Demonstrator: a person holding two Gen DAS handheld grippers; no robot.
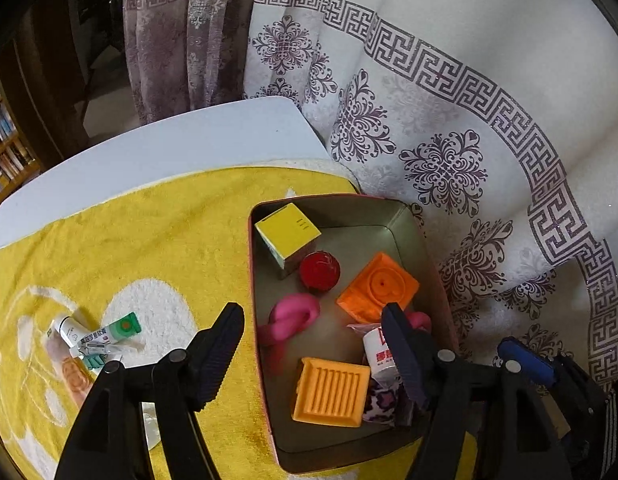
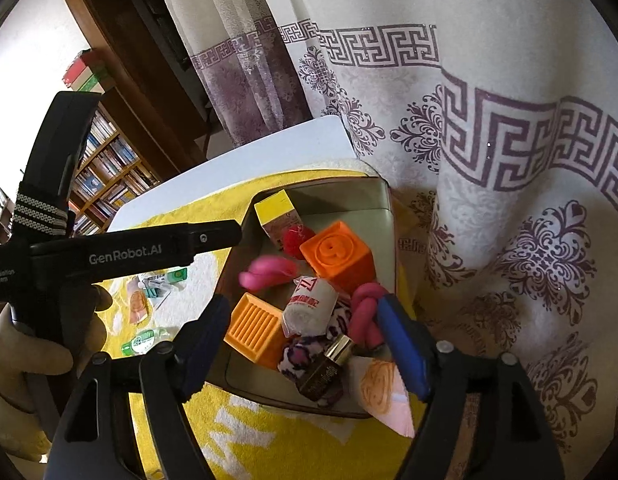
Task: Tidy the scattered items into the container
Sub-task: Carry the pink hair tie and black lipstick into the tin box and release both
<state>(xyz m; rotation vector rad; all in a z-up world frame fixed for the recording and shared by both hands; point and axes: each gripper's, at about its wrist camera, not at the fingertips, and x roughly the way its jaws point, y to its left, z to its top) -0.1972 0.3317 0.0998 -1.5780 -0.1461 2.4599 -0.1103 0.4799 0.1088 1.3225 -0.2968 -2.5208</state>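
Both grippers hang over the box (image 1: 265,216), a shallow tray with a reddish rim sitting on the yellow towel (image 1: 157,240) at the table's curtain side. The left gripper (image 1: 313,344) has its jaws spread wide, one finger over the towel, the other over the box interior; nothing is between the pads. The right gripper (image 2: 301,340) is also spread, straddling the near end of the box with nothing pinched. A small dark bottle with a gold cap (image 2: 327,372) and a pink packet (image 2: 383,394) lie right under it, the packet leaning over the box's near rim.

Already in the box: yellow carton (image 1: 287,234), red ball (image 1: 320,271), orange cube (image 1: 379,288), ribbed orange block (image 1: 331,392), pink rope toy (image 1: 293,318), white roll with red print (image 1: 379,354), leopard-print cloth (image 1: 381,402).

Step in hand, as I read it: a drop into the box, both claws free, most items stowed. Not finished, though. Still out on the towel, well apart from the box: a cluster of small tubes and green-capped packets (image 1: 95,338), plus a green sachet (image 2: 143,340) seen nearer in the right wrist view.

Next move likely calls for the left gripper to swing away from the box toward that cluster, come down with jaws open around one tube, and close. The items are small, flat and overlapping, so a pinch could catch two or slip off the towel pile. The pink packet may need nudging fully inside.
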